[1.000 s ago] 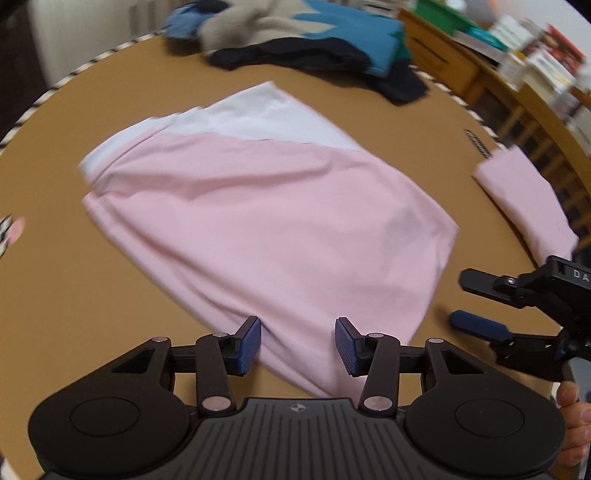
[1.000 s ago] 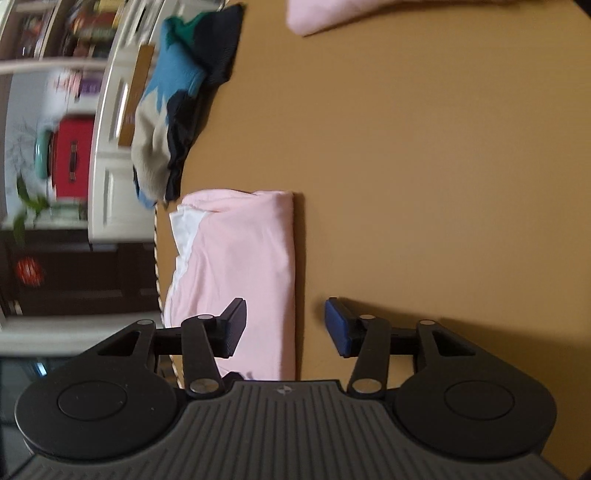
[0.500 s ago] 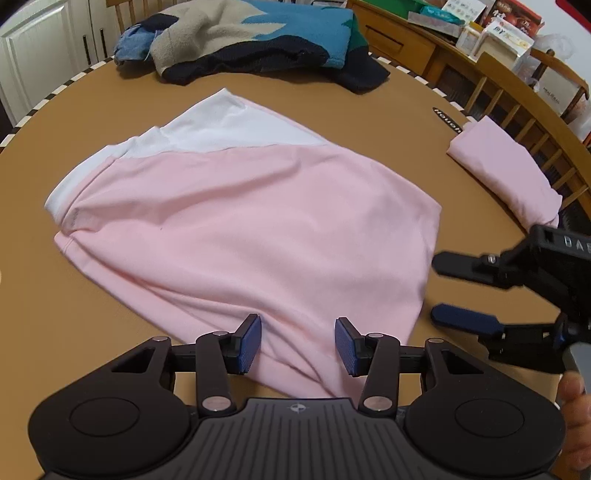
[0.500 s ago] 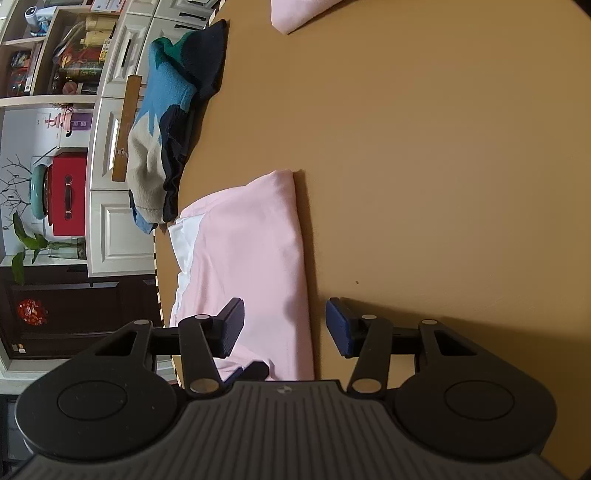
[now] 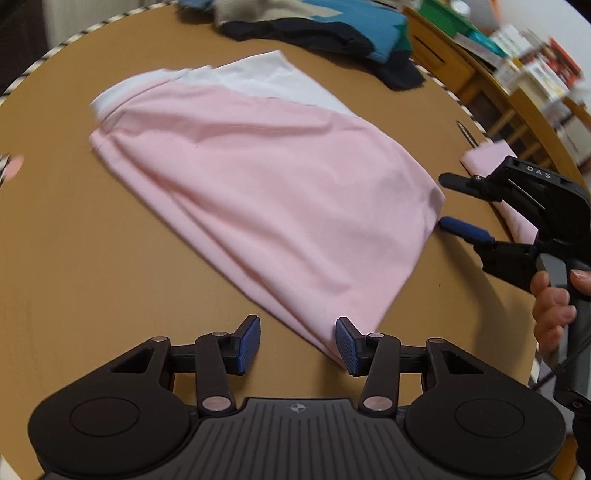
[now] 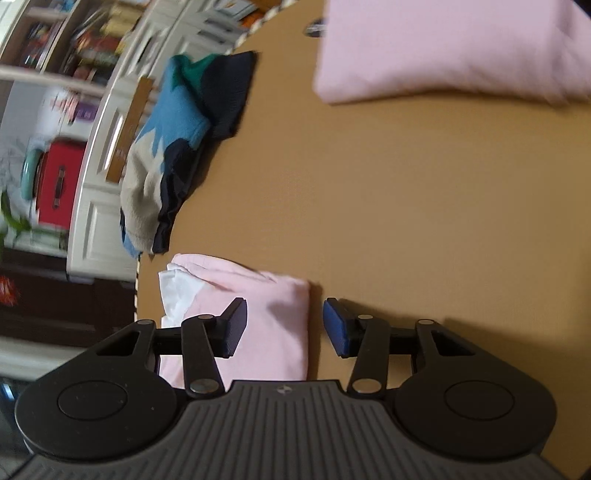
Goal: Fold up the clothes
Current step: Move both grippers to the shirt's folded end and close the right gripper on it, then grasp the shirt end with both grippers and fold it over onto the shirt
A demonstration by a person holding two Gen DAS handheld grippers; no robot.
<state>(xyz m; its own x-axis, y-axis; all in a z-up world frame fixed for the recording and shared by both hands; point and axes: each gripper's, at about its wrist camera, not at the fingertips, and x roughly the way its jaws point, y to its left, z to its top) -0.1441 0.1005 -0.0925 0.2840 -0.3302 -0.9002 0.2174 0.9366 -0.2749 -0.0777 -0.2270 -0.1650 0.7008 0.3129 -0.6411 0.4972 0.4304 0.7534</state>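
Observation:
A pink and white garment [image 5: 266, 192] lies spread flat on the round brown table [image 5: 74, 240]. My left gripper [image 5: 297, 339] is open just off its near corner, and the cloth's tip lies beside the right pad [image 5: 345, 345]. My right gripper [image 5: 443, 202], held by a hand [image 5: 550, 302], is at the garment's right corner. In the right wrist view the right gripper [image 6: 284, 325] straddles the garment's folded edge [image 6: 273, 295]. Its jaws are closing, but the pads do not press the cloth.
A folded pink garment [image 5: 491, 155] [image 6: 443, 48] lies near the table's right rim. A pile of blue, beige and dark clothes [image 5: 314, 22] [image 6: 177, 147] sits at the far edge. Wooden chairs and shelves [image 5: 517, 74] stand beyond the table.
The left gripper has shifted so the garment's near corner now lies by its right pad. The right gripper has come up to the garment's right corner, and its view has swung toward the folded pink piece.

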